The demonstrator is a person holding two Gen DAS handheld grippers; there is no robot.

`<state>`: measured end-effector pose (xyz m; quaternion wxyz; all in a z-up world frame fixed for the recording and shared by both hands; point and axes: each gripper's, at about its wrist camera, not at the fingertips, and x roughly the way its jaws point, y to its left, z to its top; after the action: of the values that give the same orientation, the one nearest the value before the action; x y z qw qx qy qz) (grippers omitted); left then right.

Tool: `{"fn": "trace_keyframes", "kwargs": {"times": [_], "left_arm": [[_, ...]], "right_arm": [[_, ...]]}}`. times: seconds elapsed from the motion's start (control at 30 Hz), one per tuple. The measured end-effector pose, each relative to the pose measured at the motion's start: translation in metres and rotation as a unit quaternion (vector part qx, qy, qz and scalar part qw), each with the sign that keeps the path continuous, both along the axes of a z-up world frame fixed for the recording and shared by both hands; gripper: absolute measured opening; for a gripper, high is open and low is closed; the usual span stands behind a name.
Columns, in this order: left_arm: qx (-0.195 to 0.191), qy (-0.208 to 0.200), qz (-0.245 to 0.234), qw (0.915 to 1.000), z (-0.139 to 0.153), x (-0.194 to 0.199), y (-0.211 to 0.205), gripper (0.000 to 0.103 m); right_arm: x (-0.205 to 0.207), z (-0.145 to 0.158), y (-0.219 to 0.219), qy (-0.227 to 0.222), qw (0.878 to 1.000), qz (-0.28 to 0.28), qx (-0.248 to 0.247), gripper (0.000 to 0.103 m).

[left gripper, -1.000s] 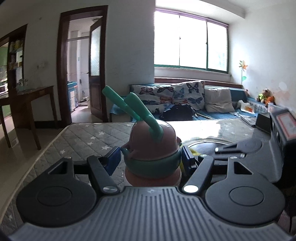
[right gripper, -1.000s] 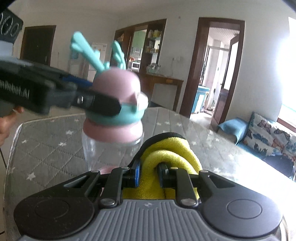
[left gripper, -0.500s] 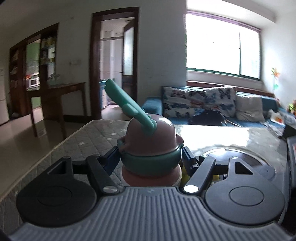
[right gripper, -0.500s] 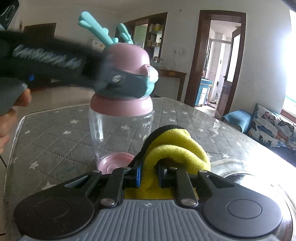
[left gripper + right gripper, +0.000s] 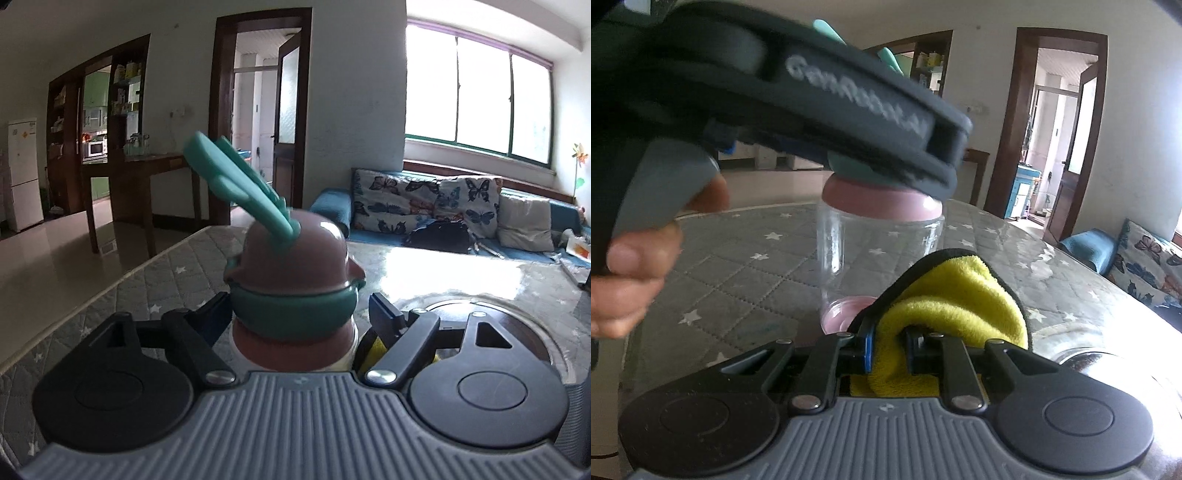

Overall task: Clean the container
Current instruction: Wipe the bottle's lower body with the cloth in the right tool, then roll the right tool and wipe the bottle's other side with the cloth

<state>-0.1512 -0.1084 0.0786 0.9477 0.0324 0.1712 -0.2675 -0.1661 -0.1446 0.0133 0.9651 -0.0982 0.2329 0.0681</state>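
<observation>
Left-wrist view: left tongs [image 5: 299, 314] were opening around the clear plastic bottle's pink antlered lid [image 5: 295, 258], bottle upright on the quilted surface [image 5: 746, 258]. Right tongs [image 5: 888, 350], at its five o'clock, gripped the yellow microfibre cloth [image 5: 953, 302]; wiping seemingly came next, calling for the cloth to meet the bottle wall.

The left gripper [image 5: 297, 315] is opening its jaws around the bottle [image 5: 295, 291] lid, a gap showing at three o'clock; the bench [image 5: 122, 295] is lying beneath.
</observation>
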Motion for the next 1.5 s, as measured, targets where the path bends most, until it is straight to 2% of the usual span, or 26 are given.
{"fn": "trace_keyframes", "kwargs": {"times": [0.27,0.4,0.57,0.73,0.93,1.1,1.27,1.5], "left_arm": [[-0.008,-0.006,0.046,0.9989,-0.003,-0.002,-0.007,0.080],[-0.018,0.003,0.065,0.9977,-0.005,0.000,-0.010,0.080],[-0.023,0.008,0.046,0.9986,-0.005,0.002,-0.004,0.075],[-0.016,0.009,0.001,0.9998,-0.003,0.005,0.010,0.074],[0.001,0.019,-0.093,0.9954,0.001,0.019,0.026,0.074],[0.012,0.025,-0.166,0.9857,0.004,0.031,0.041,0.074],[0.024,0.027,-0.231,0.9722,0.006,0.041,0.051,0.073],[0.040,0.027,-0.288,0.9565,0.006,0.049,0.058,0.073]], "right_arm": [[-0.002,0.000,-0.004,0.004,1.000,-0.004,-0.001,0.017],[-0.007,-0.001,-0.003,0.003,1.000,-0.006,-0.002,0.017],[-0.013,0.000,-0.005,0.000,1.000,-0.010,-0.001,0.017],[-0.017,0.001,-0.007,-0.004,1.000,-0.018,0.009,0.017],[-0.022,0.004,-0.011,-0.008,0.999,-0.025,0.018,0.017],[-0.023,0.008,-0.017,-0.011,0.999,-0.033,0.025,0.017],[-0.021,0.013,-0.028,-0.011,0.998,-0.043,0.041,0.017],[-0.023,0.030,-0.045,-0.029,0.996,-0.046,0.073,0.017]]}}
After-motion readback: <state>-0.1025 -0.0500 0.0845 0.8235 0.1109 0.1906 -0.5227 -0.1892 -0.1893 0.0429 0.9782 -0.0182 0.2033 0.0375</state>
